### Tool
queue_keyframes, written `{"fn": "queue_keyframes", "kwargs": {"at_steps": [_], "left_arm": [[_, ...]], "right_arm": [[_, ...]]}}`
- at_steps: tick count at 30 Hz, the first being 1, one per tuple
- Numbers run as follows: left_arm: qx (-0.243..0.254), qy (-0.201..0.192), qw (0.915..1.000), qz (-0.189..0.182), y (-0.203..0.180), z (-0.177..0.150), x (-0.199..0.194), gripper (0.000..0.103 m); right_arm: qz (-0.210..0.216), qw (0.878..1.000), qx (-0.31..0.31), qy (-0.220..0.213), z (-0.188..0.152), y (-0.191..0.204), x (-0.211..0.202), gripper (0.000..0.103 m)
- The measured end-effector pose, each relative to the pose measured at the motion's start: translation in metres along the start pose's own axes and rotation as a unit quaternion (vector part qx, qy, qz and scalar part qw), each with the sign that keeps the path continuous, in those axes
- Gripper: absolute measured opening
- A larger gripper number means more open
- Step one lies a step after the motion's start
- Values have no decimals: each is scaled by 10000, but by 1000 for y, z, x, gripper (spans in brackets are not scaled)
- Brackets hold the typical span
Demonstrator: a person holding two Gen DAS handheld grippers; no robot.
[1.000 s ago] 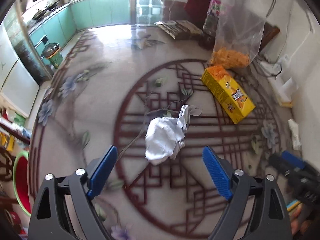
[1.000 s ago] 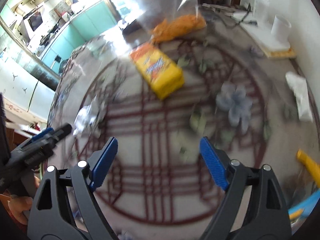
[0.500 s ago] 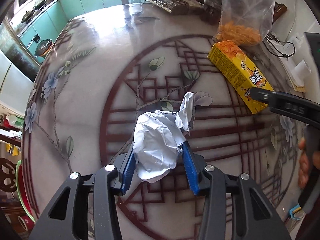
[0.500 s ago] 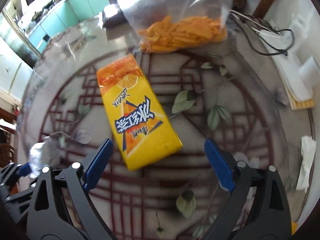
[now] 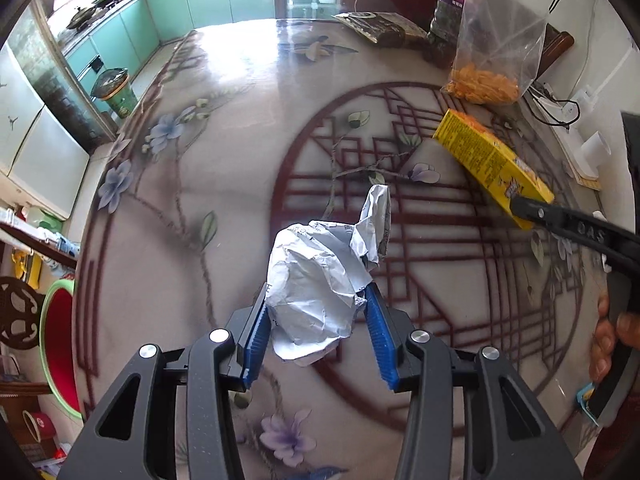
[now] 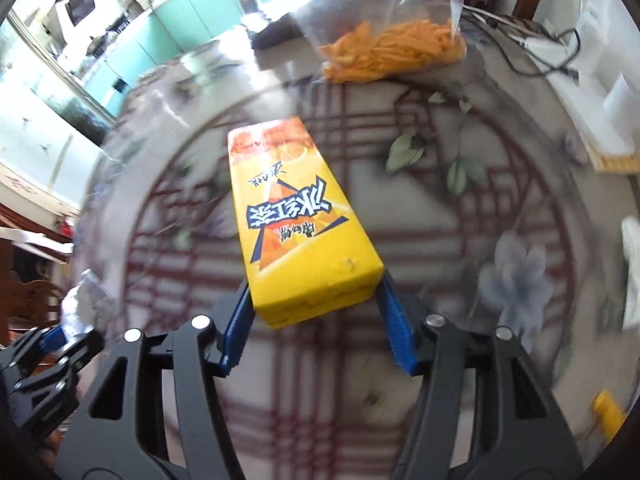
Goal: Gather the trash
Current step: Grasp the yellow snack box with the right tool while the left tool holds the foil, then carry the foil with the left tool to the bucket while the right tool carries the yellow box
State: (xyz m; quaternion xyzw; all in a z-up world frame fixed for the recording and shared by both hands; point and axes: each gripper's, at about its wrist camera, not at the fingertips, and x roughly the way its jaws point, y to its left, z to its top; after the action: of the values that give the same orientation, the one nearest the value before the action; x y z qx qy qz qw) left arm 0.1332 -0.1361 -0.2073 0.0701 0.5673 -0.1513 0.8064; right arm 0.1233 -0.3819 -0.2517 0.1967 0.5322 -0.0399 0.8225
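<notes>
A: Because the left gripper [image 5: 316, 336] clamps only the loose lower folds of the crumpled paper [image 5: 316, 284], it may slip out.

B: Noted. The right gripper [image 6: 316, 316] pinches just one end of the yellow carton [image 6: 296, 220] over the table [image 6: 520, 208]; it could pivot and drop.

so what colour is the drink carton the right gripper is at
Yellow with orange at its far end, on the drink carton; right wrist view shows it best.

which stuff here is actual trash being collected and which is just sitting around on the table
Being collected:
- crumpled paper, clamped in the left gripper
- yellow drink carton, its near end between the fingers of the right gripper

Just lying about:
- clear bag of orange snacks
- dark bottle
- dark packet
- white cables
</notes>
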Motion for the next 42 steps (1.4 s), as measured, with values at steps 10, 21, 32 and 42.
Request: {"fn": "queue_keyframes", "kwargs": {"at_steps": [10, 21, 32, 42], "left_arm": [[-11, -115, 9999, -70, 12, -41, -34, 43], [-235, -200, 9995, -112, 33, -71, -57, 43], [-195, -346, 9991, -116, 40, -79, -67, 43], [-14, -468, 9988, -173, 52, -79, -75, 43]], "right_arm": [[522, 9984, 31, 193, -83, 52, -36, 56], [30, 9967, -273, 758, -120, 75, -20, 78], [-527, 9893, -1201, 642, -103, 111, 13, 59], [-218, 9955, -921, 99, -105, 125, -42, 56]]}}
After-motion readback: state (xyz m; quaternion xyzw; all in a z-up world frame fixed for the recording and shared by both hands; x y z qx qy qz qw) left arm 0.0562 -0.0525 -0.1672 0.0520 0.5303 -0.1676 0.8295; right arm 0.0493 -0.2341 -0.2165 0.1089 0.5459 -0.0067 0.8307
